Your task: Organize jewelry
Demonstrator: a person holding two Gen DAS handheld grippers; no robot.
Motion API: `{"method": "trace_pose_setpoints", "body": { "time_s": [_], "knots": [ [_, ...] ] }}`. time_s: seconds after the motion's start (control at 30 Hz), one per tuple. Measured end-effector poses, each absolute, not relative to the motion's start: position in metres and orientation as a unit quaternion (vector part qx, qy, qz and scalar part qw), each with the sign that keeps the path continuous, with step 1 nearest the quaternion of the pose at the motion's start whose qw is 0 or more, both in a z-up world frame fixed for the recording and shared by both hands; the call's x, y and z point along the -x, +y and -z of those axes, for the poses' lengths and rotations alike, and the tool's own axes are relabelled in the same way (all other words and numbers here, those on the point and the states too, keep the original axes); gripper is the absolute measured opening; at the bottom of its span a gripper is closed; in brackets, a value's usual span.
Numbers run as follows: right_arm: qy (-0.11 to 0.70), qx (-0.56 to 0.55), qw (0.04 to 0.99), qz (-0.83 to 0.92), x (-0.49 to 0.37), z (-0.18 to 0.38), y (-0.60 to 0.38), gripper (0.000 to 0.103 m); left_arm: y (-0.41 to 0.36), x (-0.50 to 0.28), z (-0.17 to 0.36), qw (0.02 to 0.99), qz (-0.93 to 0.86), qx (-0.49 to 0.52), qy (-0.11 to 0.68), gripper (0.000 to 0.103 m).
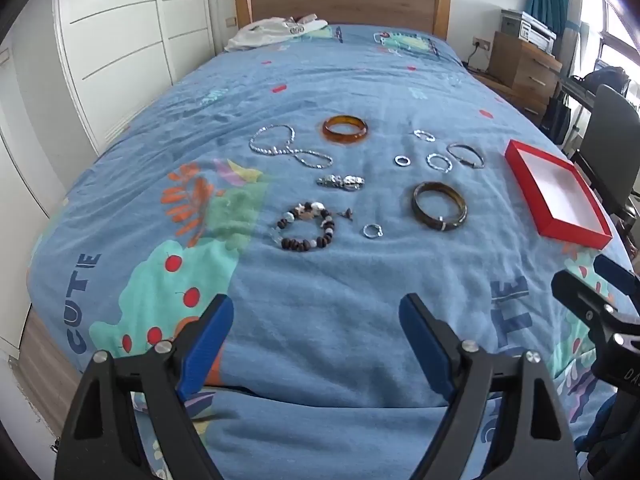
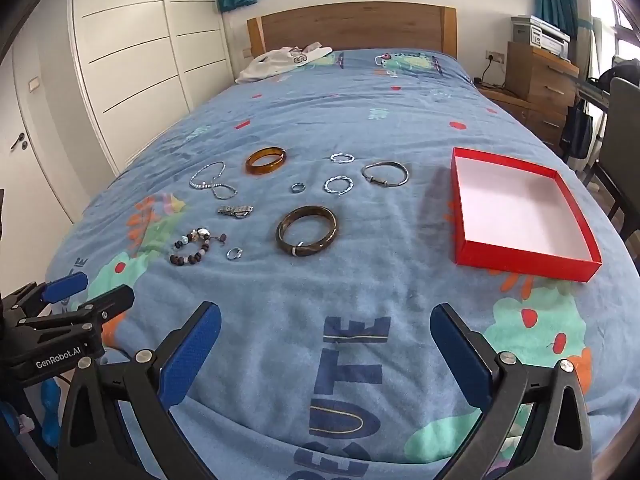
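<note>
Jewelry lies scattered across the middle of a blue printed bedspread [image 2: 360, 120]: an amber bangle [image 2: 266, 160], a dark brown bangle [image 2: 307, 230], a beaded bracelet [image 2: 192, 247], a silver chain [image 2: 212, 181], a thin silver bracelet [image 2: 385, 174] and several small rings [image 2: 339, 184]. To their right on the same cover, well apart from the pieces, sits a shallow red box [image 2: 524, 258] with a white inside. Both tools hover at the near edge of the bed, the left gripper [image 1: 316, 344] and the right gripper [image 2: 325, 354] each spread wide, grasping nothing.
</note>
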State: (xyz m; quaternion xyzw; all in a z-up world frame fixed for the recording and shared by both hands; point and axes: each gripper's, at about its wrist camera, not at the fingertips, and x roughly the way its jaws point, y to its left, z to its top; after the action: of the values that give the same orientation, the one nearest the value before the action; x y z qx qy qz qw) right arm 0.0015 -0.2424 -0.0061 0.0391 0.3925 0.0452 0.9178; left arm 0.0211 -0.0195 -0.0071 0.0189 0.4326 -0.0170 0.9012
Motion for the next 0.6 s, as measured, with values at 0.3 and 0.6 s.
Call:
{"method": "trace_pose_setpoints", "body": {
  "time_s": [0.3,0.6],
  "knots": [
    [0.397,-0.036,0.916,-0.038,-0.005,0.011,-0.249,0.102,-0.024,-0.026,0.007,0.905,0.026,-0.022,0.423,0.085],
    [0.394,-0.038,0.918,-0.025,-0.005,0.010,-0.254,0.102,-0.028,-0.026,0.012,0.906,0.040,-0.025,0.422,0.085]
  ]
}}
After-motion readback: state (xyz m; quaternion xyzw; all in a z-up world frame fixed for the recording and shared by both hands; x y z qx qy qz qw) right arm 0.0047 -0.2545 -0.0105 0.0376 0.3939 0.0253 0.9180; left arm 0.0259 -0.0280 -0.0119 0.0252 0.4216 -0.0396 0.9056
